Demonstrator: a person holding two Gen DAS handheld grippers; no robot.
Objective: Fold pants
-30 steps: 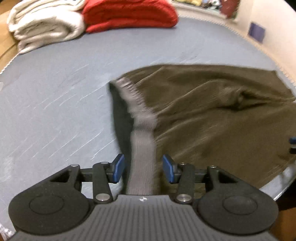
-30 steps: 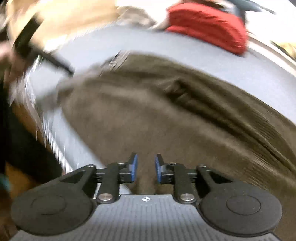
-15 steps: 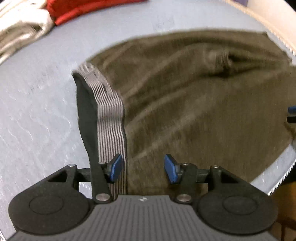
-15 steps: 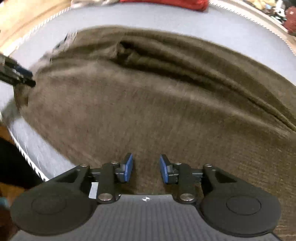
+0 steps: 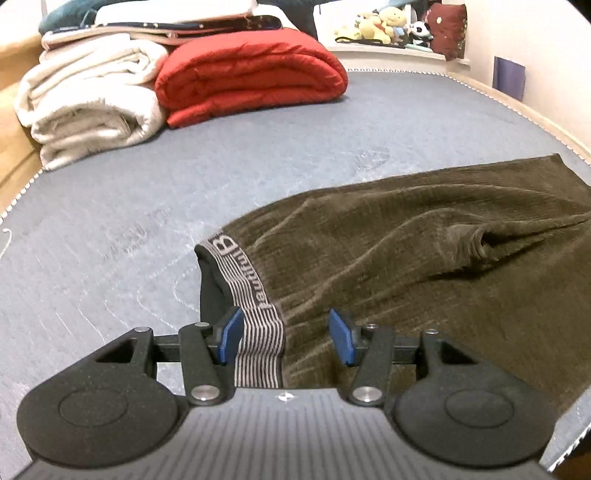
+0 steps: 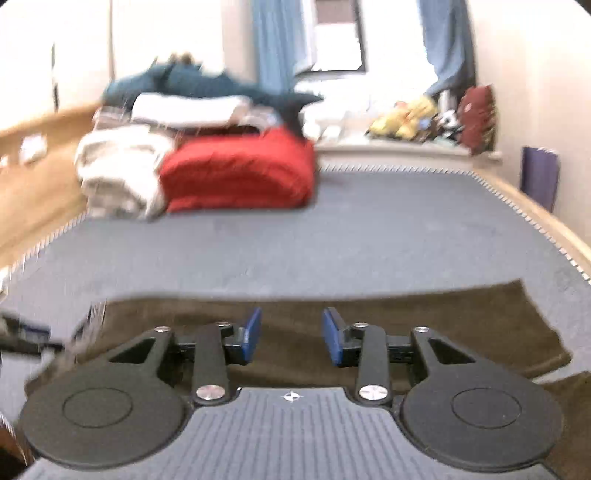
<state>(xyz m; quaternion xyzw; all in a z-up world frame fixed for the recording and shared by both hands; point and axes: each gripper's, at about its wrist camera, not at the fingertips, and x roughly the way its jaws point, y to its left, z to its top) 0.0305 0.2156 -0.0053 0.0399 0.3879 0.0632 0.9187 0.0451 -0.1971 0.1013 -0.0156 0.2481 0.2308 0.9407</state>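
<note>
Brown ribbed pants lie spread on the grey-blue mattress. Their striped grey waistband with lettering is at the left end. My left gripper hovers open over that end. The waistband runs between its blue pads, close to the left one, and nothing presses on it. In the right wrist view, which is blurred, the pants lie under my right gripper. Its jaws are opening and nothing is clamped between them. The dark blurred thing at that view's far left looks like the left gripper.
At the bed's head sit a folded red quilt and a rolled cream blanket, with more bedding stacked behind. Stuffed toys line a ledge. The mattress's right edge meets a wooden frame and the wall.
The right gripper has risen and tipped up from the cloth, so the room shows, and its jaws have spread. The left gripper shifted along the waistband and opened slightly.
</note>
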